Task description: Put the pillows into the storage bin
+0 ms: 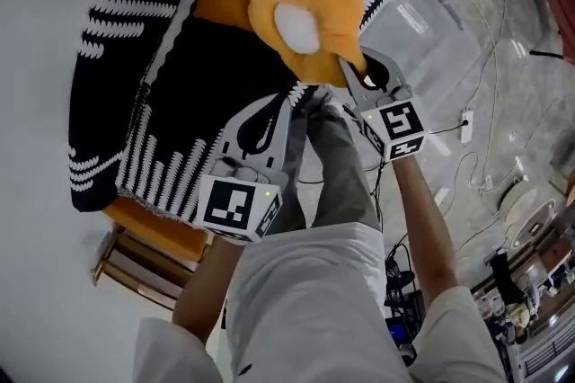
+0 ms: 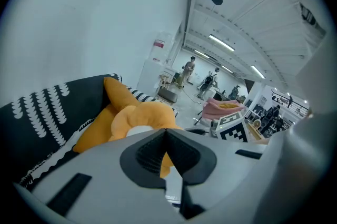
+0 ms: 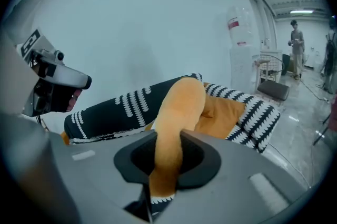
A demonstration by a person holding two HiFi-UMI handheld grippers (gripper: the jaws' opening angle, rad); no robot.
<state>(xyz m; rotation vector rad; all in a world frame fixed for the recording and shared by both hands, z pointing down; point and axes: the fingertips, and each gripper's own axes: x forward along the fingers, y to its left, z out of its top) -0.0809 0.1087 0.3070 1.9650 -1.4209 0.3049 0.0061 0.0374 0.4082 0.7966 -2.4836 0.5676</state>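
The red label (image 3: 233, 24) on the far bottle (image 3: 241, 33) was too small to read. We had the right gripper (image 1: 359, 74) clenched on the edge of the orange pillow (image 1: 305, 13), left gripper (image 1: 303, 101) pinching a fold of it. It hung over the black-and-white pillow (image 1: 171, 93), wall (image 1: 36, 57) hard left, open floor (image 1: 467, 31) right.

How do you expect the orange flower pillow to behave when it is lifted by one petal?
The orange flower pillow is probably soft and floppy: its petal squashes thin between the pads of the right gripper. It likely weighs little for its bulk, being puffy plush. The fuzzy surface should resist slipping, but pinched at one edge the pillow may droop or swing.
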